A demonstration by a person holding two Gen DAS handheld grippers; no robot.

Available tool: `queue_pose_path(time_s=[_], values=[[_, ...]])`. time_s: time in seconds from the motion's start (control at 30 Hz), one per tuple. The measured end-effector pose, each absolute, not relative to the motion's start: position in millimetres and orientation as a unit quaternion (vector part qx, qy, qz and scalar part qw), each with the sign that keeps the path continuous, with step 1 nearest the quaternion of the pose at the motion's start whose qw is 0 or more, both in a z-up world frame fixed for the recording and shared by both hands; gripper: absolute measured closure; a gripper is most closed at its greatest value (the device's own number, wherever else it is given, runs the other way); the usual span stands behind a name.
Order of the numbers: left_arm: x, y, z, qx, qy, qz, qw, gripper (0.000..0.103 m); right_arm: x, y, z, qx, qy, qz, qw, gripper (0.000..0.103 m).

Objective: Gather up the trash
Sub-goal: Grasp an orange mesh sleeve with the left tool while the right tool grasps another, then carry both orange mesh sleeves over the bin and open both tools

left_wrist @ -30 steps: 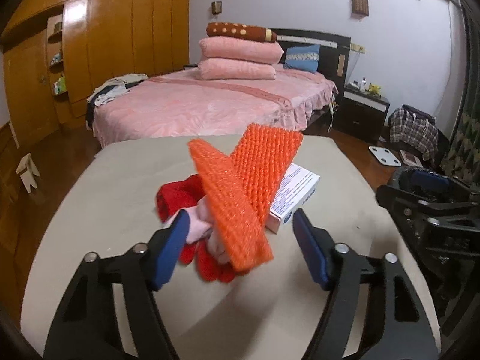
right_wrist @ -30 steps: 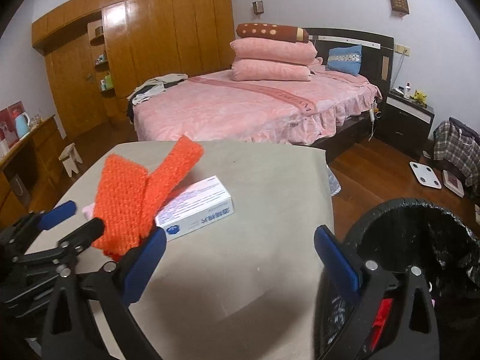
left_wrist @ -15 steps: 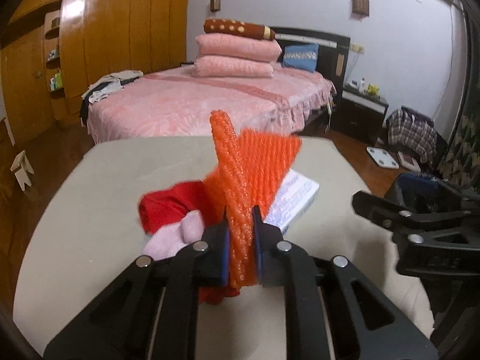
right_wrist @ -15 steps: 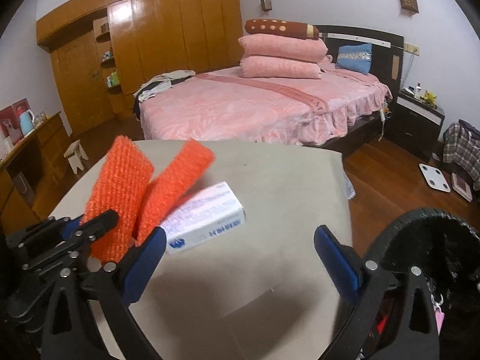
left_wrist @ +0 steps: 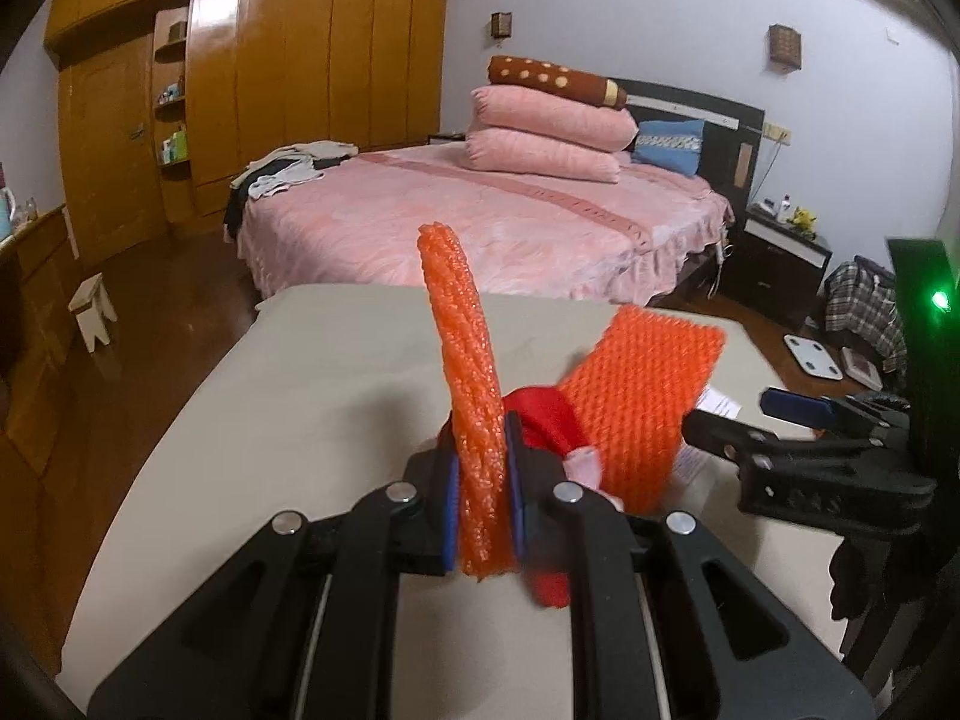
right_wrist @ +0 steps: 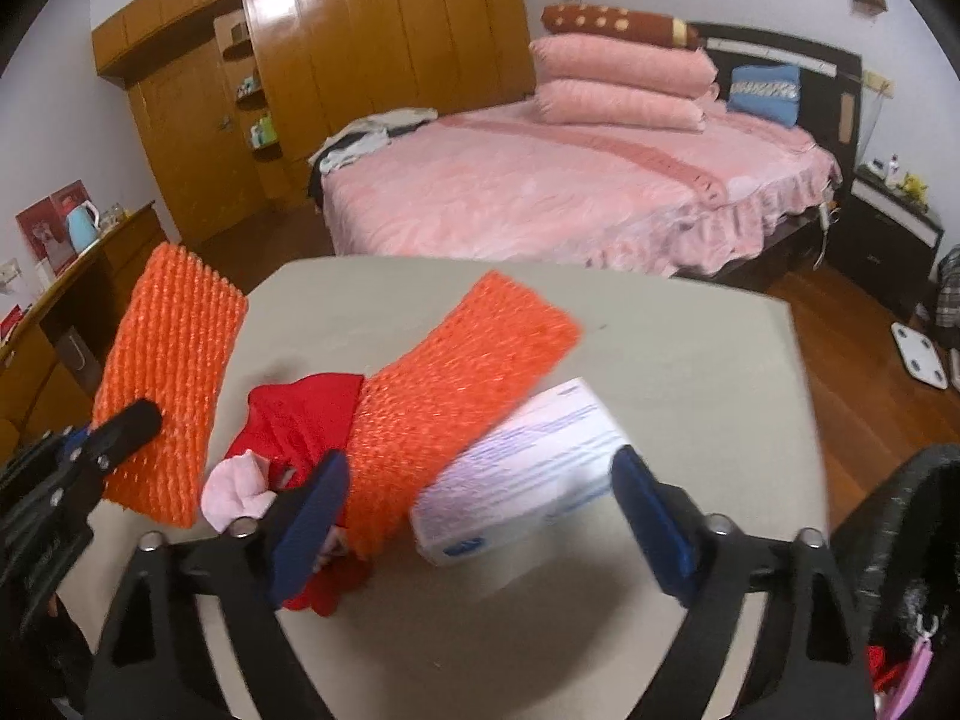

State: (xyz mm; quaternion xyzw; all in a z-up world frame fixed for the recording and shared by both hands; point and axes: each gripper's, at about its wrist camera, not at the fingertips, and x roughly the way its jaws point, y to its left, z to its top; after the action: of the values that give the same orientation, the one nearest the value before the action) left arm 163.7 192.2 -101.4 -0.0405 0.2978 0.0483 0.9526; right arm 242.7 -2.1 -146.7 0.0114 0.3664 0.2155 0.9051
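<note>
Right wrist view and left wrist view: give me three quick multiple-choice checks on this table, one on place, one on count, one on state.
1. Where does the white box lie?
A. between the right gripper's fingers
B. on the bed
C. inside the bin

2. How many orange foam nets are in view?
A. one
B. two
C. four

3. What is the left gripper doing?
A. wide open over bare table
B. shut on a foam net
C. shut on the white box

Key: 1 A, the box sits between the closing fingers. 2 B, one net is held, the other leans on the box. 3 B, both pads press the upright net.
</note>
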Motion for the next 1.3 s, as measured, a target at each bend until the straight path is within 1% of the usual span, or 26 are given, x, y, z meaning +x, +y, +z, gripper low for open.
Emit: queue_pose_path(time_s=[0.07, 0.1, 0.13, 0.17, 0.2, 0.23, 0.3, 0.57, 0.73, 1.0, 1.3], values=[[163, 195, -103, -0.040, 0.301, 0.050, 0.951, 0.091, 248, 5, -150, 0.013, 0.376, 0.223, 0.899, 0.030], [163, 196, -104, -0.041, 0.303, 0.050, 0.951, 0.091, 250, 9, -151, 0.012, 0.379, 0.226, 0.897, 0.040], [163, 197, -104, -0.043, 0.304, 0.050, 0.950, 0.091, 252, 12, -153, 0.011, 0.384, 0.231, 0.894, 0.053], [164, 196, -104, -0.046, 0.305, 0.049, 0.950, 0.091, 253, 15, -155, 0.012, 0.390, 0.240, 0.889, 0.061], [164, 196, -104, -0.047, 0.306, 0.049, 0.950, 0.091, 254, 16, -155, 0.012, 0.394, 0.245, 0.886, 0.075], [164, 195, -104, -0.047, 0.305, 0.048, 0.950, 0.091, 254, 17, -155, 0.012, 0.395, 0.247, 0.885, 0.084], [163, 194, -103, -0.046, 0.304, 0.046, 0.951, 0.091, 249, 16, -150, 0.014, 0.389, 0.259, 0.884, 0.090], [146, 181, -85, -0.044, 0.283, 0.028, 0.958, 0.091, 212, -5, -106, 0.012, 0.331, 0.271, 0.904, 0.091], [128, 158, -67, -0.036, 0.266, 0.003, 0.963, 0.091, 187, -33, -85, 0.018, 0.311, 0.265, 0.913, 0.091], [111, 114, -53, -0.025, 0.255, -0.045, 0.965, 0.091, 160, -86, -67, 0.029, 0.302, 0.236, 0.923, 0.091], [105, 52, -50, -0.011, 0.251, -0.110, 0.962, 0.091, 132, -139, -59, 0.025, 0.292, 0.192, 0.937, 0.091]])
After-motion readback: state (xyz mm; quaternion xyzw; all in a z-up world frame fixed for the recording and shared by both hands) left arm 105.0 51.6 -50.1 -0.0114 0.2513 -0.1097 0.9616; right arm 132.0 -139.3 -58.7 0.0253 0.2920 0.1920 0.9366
